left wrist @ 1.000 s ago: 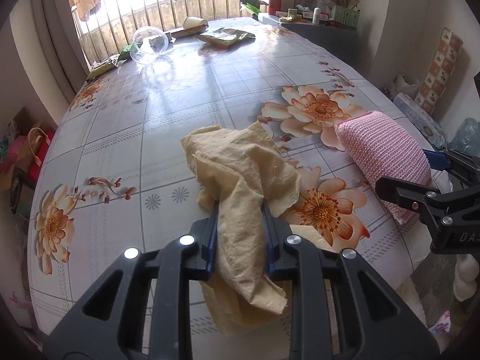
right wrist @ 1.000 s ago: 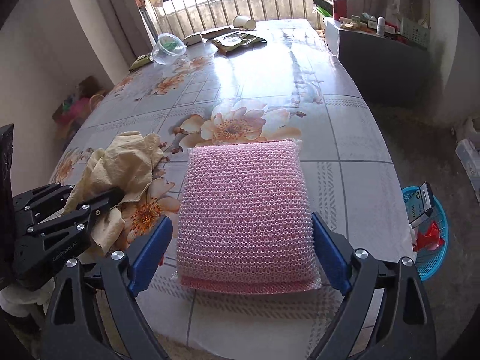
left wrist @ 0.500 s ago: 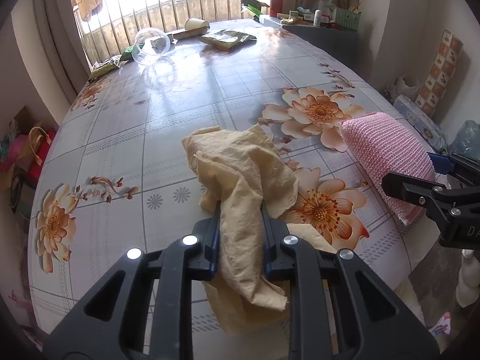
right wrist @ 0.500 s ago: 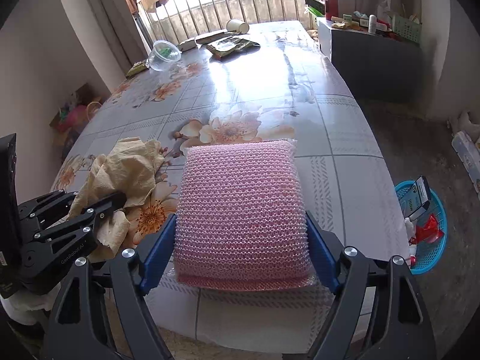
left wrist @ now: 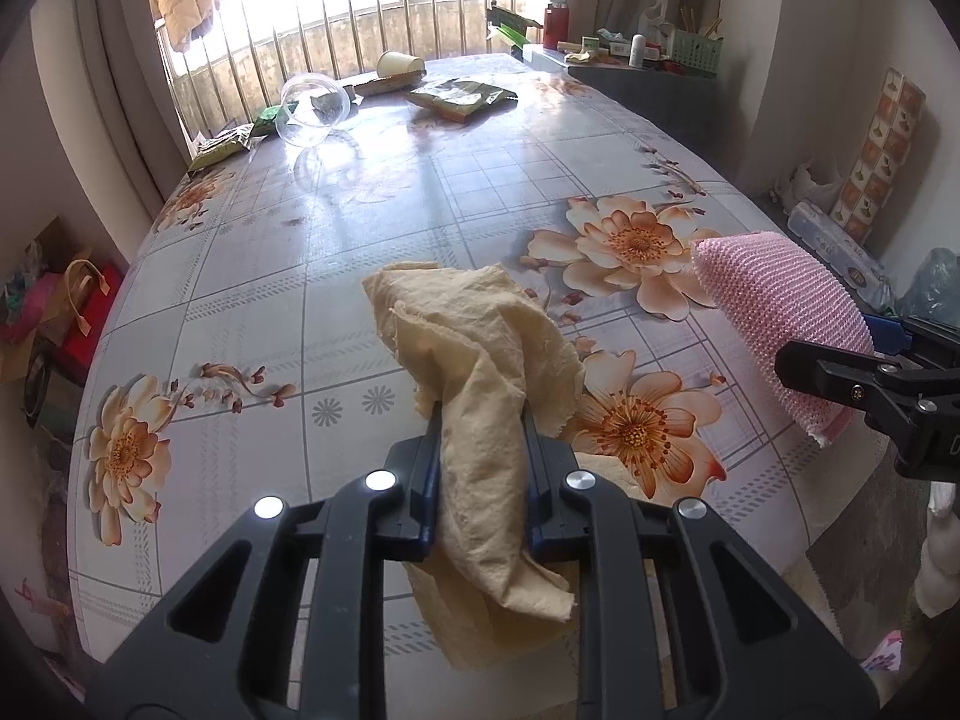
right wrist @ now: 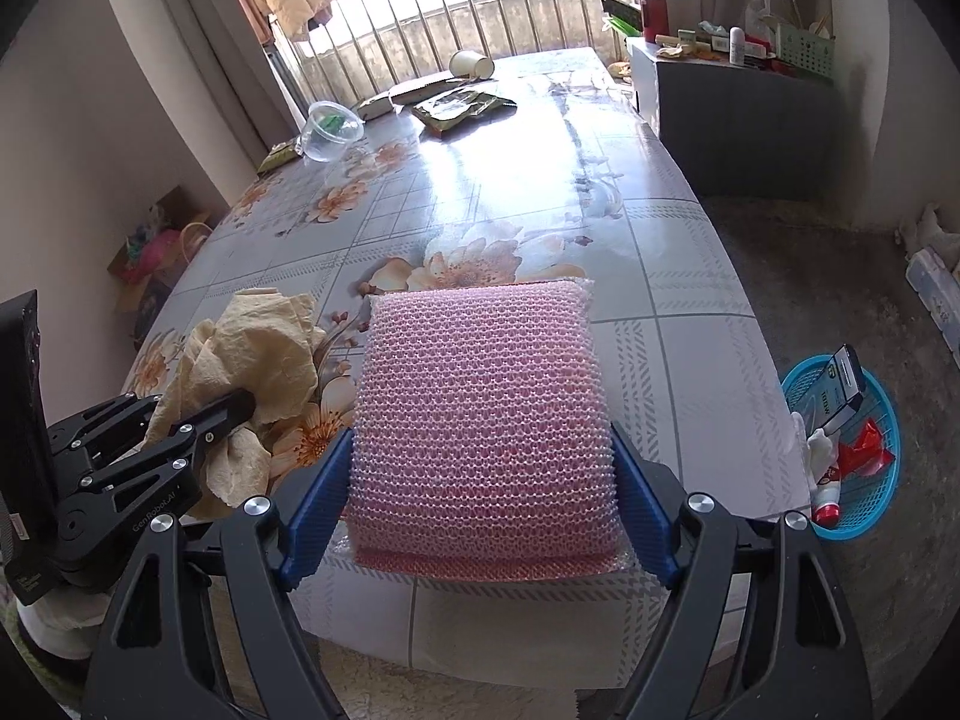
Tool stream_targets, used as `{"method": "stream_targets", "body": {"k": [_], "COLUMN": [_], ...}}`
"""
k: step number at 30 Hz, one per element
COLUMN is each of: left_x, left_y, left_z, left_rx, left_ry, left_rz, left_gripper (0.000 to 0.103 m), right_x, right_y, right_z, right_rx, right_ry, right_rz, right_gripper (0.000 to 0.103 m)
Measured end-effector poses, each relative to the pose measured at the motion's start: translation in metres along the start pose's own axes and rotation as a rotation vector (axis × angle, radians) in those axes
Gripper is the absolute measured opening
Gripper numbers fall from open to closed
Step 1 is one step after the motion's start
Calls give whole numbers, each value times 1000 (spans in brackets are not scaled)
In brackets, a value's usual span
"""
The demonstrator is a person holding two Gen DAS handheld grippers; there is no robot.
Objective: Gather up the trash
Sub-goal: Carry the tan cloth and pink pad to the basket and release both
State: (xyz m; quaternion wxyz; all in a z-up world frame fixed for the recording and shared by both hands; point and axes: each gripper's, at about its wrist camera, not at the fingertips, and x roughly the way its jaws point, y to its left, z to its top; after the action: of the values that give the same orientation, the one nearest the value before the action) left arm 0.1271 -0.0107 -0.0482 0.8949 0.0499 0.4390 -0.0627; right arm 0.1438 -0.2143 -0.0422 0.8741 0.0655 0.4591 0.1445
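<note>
My left gripper (left wrist: 481, 420) is shut on a crumpled yellow-beige paper cloth (left wrist: 480, 360), held just above the near end of the flowered table (left wrist: 270, 276). The cloth also shows in the right wrist view (right wrist: 252, 354), with the left gripper (right wrist: 240, 402) beside it. My right gripper (right wrist: 480, 450) is shut on a pink bubble-wrap pad (right wrist: 480, 402), its blue pads pressing both sides, lifted over the table's near right edge. The pad also shows in the left wrist view (left wrist: 780, 330).
At the far end of the table lie a clear plastic bowl (left wrist: 315, 110), a paper cup (left wrist: 399, 64), green wrappers (left wrist: 462, 97) and a flat box (right wrist: 420, 90). A blue basket (right wrist: 840, 450) with trash stands on the floor at the right. A grey cabinet (right wrist: 738, 120) stands beyond.
Both grippers have risen slightly and pulled back. The pink pad has lifted a little higher off the table. The cloth stays gripped.
</note>
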Motion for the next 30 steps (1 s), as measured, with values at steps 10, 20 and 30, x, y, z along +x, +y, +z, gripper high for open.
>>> {"method": "stream_targets", "body": {"k": [10,20,30], "left_x": [-26,-55,-25], "left_y": [-5,-79,-211], "left_z": [9,47,87], "left_rx": [-9,132,300], "left_ry": [-58,-128,-1], "left_rz": [-49,-257,-523], "left_gripper": [19,19,19], "right_x": [-40,-141,-179], "right_y": [-19,-121,-248], "right_z": [9,-22,-98], "right_rx": [52,306,682], "right_ry": [-102,-297,-342], "right_rz": [5,-104,-209], "right_gripper": [78,78,78]}}
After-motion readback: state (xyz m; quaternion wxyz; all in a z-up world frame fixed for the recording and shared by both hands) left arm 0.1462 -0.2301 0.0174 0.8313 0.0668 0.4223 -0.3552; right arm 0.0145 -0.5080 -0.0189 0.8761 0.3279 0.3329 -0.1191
